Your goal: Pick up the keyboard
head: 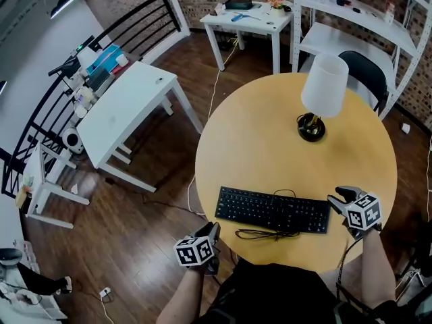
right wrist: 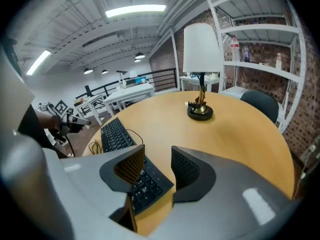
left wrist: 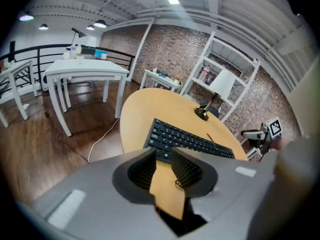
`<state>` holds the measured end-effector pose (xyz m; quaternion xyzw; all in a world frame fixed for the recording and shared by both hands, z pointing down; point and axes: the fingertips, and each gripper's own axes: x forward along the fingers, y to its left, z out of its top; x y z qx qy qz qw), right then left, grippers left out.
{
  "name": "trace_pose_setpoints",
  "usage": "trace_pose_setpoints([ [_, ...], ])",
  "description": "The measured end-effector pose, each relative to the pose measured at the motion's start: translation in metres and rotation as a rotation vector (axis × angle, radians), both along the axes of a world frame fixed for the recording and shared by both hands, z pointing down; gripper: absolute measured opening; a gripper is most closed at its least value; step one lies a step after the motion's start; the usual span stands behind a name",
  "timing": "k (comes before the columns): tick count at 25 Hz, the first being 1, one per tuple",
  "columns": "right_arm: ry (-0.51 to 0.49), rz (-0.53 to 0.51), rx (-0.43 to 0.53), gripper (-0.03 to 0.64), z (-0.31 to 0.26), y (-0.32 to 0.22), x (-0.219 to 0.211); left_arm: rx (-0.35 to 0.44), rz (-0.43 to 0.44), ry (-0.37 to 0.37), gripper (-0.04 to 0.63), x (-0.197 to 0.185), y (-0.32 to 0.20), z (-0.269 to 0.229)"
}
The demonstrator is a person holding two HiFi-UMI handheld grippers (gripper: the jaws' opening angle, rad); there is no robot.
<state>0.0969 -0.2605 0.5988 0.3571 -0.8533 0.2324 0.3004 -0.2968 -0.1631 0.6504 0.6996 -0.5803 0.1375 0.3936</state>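
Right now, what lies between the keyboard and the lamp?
Bare table, save a loop of cable by the keyboard; the head view shows it.

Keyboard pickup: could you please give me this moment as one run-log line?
phase: pre-grasp | keyboard: flat on round table, not gripped | left gripper: open, near left end | right gripper: open, at right end

The head view looks steeply down from above on the round tan wooden bench (head: 270, 133), whereas the left gripper view and right gripper view sit low at its near edge, facing across it, all sharing the flat black keyboard (head: 273, 210) and white-shaded lamp (head: 324, 85).
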Motion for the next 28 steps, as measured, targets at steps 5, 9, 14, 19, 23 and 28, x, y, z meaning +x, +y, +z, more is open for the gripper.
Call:
trace_pose_setpoints([
  [5, 0.021, 0.016, -0.137, 0.214, 0.047, 0.002, 0.007, -0.042, -0.049, 0.064, 0.107, -0.021, -0.013, 0.033],
  [9, 0.029, 0.023, -0.224, 0.265, 0.079, 0.003, 0.009, -0.062, -0.051, 0.076, 0.119, -0.029, -0.022, 0.051],
  [14, 0.014, 0.051, -0.281, 0.302, 0.110, 0.004, -0.001, -0.085, -0.034, 0.075, 0.147, -0.050, -0.024, 0.069],
  [19, 0.000, 0.054, -0.351, 0.310, 0.129, 0.012, -0.010, -0.114, -0.052, 0.127, 0.170, -0.066, -0.020, 0.068],
  [23, -0.029, 0.073, -0.353, 0.307, 0.128, 0.014, 0.000, -0.127, -0.042, 0.167, 0.187, -0.059, -0.026, 0.073],
  [28, -0.089, 0.089, -0.380, 0.281, 0.116, 0.025, 0.009, -0.142, -0.016, 0.195, 0.195, -0.044, -0.028, 0.081],
])
